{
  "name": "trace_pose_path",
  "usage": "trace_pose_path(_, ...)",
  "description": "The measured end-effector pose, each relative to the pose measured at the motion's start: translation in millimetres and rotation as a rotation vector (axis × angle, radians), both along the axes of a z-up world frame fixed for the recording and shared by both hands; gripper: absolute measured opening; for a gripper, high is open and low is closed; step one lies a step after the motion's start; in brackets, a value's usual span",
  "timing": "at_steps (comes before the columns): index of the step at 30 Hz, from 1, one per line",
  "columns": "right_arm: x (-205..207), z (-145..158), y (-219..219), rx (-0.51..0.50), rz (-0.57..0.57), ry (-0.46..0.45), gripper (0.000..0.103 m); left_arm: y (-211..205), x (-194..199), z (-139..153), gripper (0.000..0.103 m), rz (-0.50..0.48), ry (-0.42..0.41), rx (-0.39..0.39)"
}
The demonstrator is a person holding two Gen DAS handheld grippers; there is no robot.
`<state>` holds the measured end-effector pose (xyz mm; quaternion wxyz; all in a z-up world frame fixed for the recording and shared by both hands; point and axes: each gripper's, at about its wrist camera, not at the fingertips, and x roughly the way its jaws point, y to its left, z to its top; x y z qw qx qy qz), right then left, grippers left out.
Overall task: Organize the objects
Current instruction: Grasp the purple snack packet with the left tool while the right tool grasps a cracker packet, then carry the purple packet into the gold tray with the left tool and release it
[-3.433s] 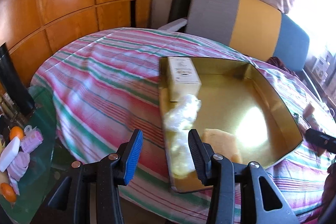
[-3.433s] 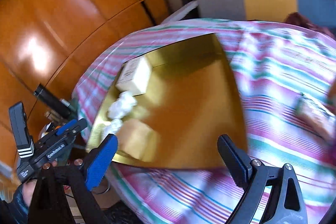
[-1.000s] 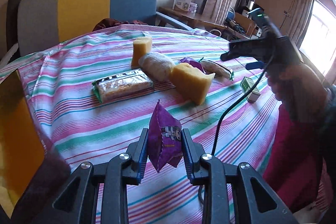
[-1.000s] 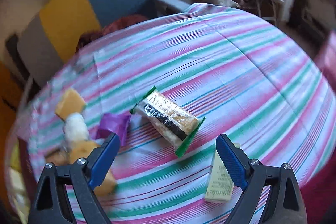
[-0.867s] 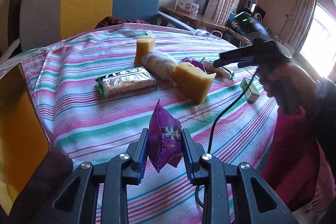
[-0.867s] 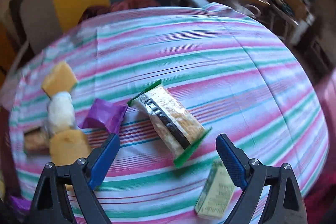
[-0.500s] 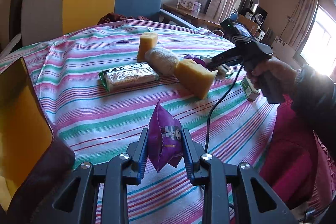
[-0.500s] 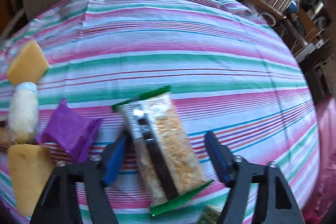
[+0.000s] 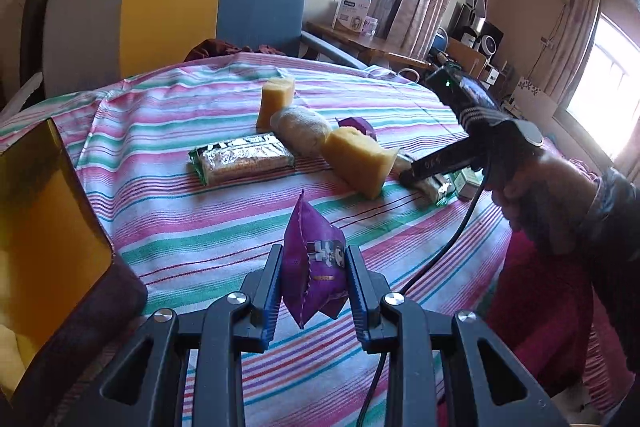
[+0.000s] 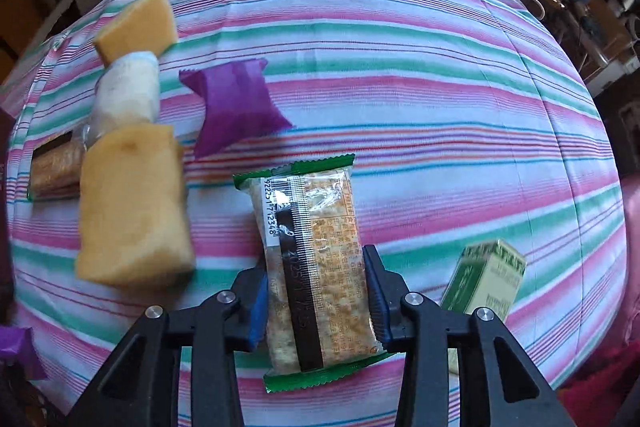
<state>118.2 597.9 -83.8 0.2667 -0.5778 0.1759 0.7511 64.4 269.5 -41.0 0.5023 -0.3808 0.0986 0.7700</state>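
My left gripper (image 9: pixel 314 281) is shut on a small purple snack packet (image 9: pixel 310 239), held upright above the striped tablecloth. In the right wrist view my right gripper (image 10: pixel 316 291) points down over a cracker packet with green ends (image 10: pixel 310 227) that lies on the cloth. Its jaws are closing, and both blue pads touch the packet's long sides. From the left wrist view the right gripper (image 9: pixel 412 175) shows in a person's hand (image 9: pixel 528 183), tip down on that same packet (image 9: pixel 434 189). The gold tray (image 9: pixel 36 211) stands at the left edge.
On the cloth lie a second cracker packet (image 9: pixel 244 161), two yellow sponges (image 9: pixel 356 159) (image 9: pixel 276 99), a wrapped roll (image 9: pixel 302 129), another purple packet (image 10: pixel 234 107) and a small green box (image 10: pixel 488 283). A cable hangs from the right gripper. A chair stands behind the table.
The right gripper came down over the cracker packet and its jaws went from wide apart to touching the packet's sides. The left gripper kept its grip on the purple packet and stayed put.
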Motion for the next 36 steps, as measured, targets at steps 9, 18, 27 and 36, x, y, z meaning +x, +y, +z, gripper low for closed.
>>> trace_pose_path(9, 3, 0, -6, 0.02, 0.009, 0.008, 0.043, -38, -19, 25, 0.029, 0.102, -0.022, 0.063)
trace_pose_path(18, -3, 0, -18, 0.043, 0.025, 0.006, 0.043, -124, -122, 51, 0.029, 0.413, -0.083, 0.062)
trace_pose_path(27, -6, 0, -22, 0.053, 0.038, 0.009, 0.044, -176, -249, 12, 0.029, 0.66, -0.132, -0.118)
trace_pose_path(36, -4, 1, -28, 0.057, 0.045, 0.012, 0.044, -184, -306, -30, 0.03, 0.8, -0.144, -0.253)
